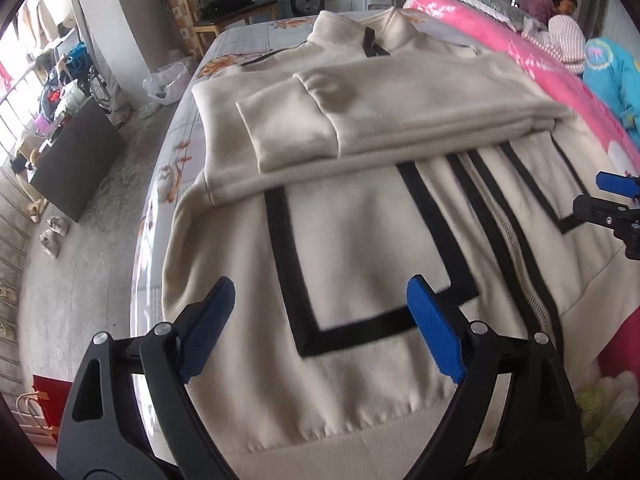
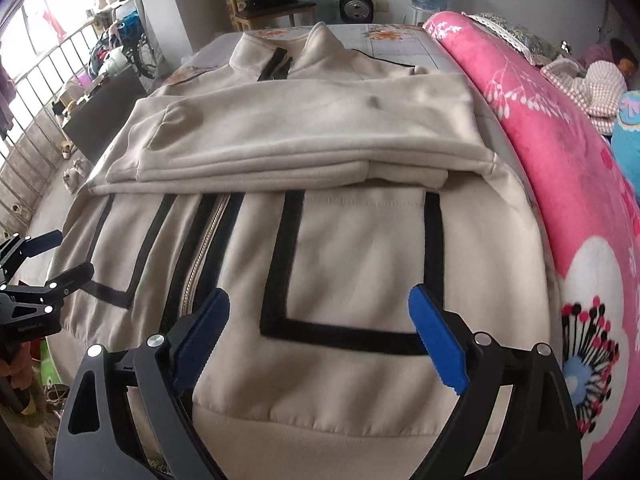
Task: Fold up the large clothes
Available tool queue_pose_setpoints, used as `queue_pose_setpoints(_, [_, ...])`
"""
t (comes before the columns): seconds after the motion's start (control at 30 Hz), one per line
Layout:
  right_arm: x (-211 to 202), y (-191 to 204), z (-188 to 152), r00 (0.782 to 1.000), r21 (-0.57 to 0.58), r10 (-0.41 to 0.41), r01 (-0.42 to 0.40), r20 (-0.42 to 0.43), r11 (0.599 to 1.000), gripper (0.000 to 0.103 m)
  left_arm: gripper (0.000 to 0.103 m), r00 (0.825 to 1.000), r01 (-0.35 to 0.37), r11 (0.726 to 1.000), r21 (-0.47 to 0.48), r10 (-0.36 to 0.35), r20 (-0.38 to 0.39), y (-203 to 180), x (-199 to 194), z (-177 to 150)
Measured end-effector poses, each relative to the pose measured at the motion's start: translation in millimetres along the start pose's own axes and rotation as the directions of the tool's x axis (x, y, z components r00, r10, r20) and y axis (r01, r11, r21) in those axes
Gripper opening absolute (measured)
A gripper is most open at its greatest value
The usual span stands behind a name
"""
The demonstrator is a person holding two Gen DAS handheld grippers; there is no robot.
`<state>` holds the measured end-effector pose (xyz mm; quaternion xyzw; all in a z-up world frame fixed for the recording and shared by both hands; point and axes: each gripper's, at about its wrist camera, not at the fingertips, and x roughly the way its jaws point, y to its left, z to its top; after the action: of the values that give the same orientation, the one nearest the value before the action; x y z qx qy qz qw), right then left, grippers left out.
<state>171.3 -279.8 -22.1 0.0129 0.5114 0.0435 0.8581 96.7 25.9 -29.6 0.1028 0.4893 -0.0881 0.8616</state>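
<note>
A cream jacket [image 1: 360, 240] with black stripes and a centre zipper [image 1: 516, 248] lies flat on the bed, collar at the far end. Both sleeves [image 1: 380, 120] are folded across its chest. My left gripper [image 1: 320, 284] hangs open over the jacket's lower left panel, nothing between its blue pads. My right gripper [image 2: 319, 292] hangs open over the lower right panel of the jacket [image 2: 352, 248], just above the hem band, also empty. Each gripper shows at the edge of the other's view: the right gripper [image 1: 590, 194] and the left gripper [image 2: 74, 250].
A pink flowered blanket [image 2: 560, 160] is heaped along the bed's right side, with a person [image 2: 600, 76] lying beyond it. The bed's left edge [image 1: 176, 128] drops to a concrete floor with a dark cabinet [image 1: 76, 160]. A wooden chair [image 1: 224, 8] stands past the bed.
</note>
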Motion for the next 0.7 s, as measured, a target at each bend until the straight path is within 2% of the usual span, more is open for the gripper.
queue_pose_setpoints(0.2, [13,5,-19,0.998,-0.03,-0.054,0.052,-0.038,0.998,0.09,0.085,0.998,-0.051,0.999,-0.02,0.05,-0.024,-6,12,-21])
queue_pose_setpoints(0.27, [19,4,-22,0.997,-0.03,-0.066,0.065,-0.047,0.997,0.092,0.089,0.998,-0.057,0.997,-0.042,0.056,-0.014,-4,12,-24])
queue_pose_setpoints(0.37, [28,3,-29,0.995,-0.024,-0.084,0.082,-0.059,0.996,0.097,0.091,0.999,-0.039,0.997,-0.071,0.038,-0.016,0,14,-25])
queue_pose_setpoints(0.57, [26,0,-37,0.997,0.018,-0.072,0.072,-0.013,0.997,0.097,0.096,0.999,0.002,0.99,-0.141,-0.007,-0.032,11,20,-26])
queue_pose_setpoints(0.7, [25,0,-38,0.997,0.031,-0.074,0.074,-0.014,0.997,0.097,0.096,1.0,0.016,0.99,-0.143,-0.017,-0.009,12,20,-29])
